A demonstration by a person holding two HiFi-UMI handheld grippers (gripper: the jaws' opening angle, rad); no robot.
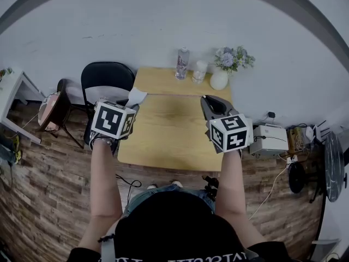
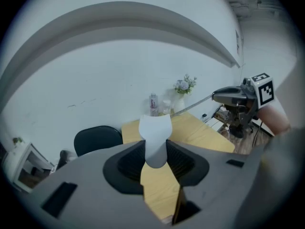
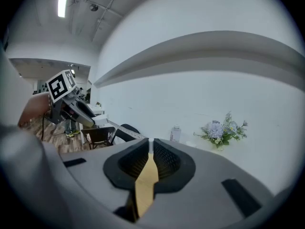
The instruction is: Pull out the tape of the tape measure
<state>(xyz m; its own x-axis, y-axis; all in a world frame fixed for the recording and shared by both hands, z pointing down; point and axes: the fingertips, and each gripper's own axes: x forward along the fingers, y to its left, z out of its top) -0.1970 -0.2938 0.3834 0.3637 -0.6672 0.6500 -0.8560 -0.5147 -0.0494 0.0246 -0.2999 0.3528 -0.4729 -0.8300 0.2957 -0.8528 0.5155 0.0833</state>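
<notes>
As the head view shows, a person stands at a wooden table (image 1: 163, 130) with a gripper in each hand, both raised above the near half of the top.

Far left: a black chair (image 1: 107, 78) stands beside the table's far left corner.

Left gripper (image 2: 155, 147): its jaws stand partly apart and are clamped on the white tape measure (image 2: 155, 132). The case sticks out forward past the pads and is held above the table's left edge.

Centre: a thin tape (image 2: 190, 107) leaves the case and runs rightward through the air above the table top, drawn straight between the two grippers.

Back edge of the table, left to right: a clear bottle (image 1: 182, 63), a small white jar (image 1: 199, 71) and a white vase of flowers (image 1: 220, 79), close together near the wall.

Right gripper (image 3: 148, 144): its jaws are almost together, pinching the tape's free end, and it is held above the table's right edge, well apart from the left gripper.
</notes>
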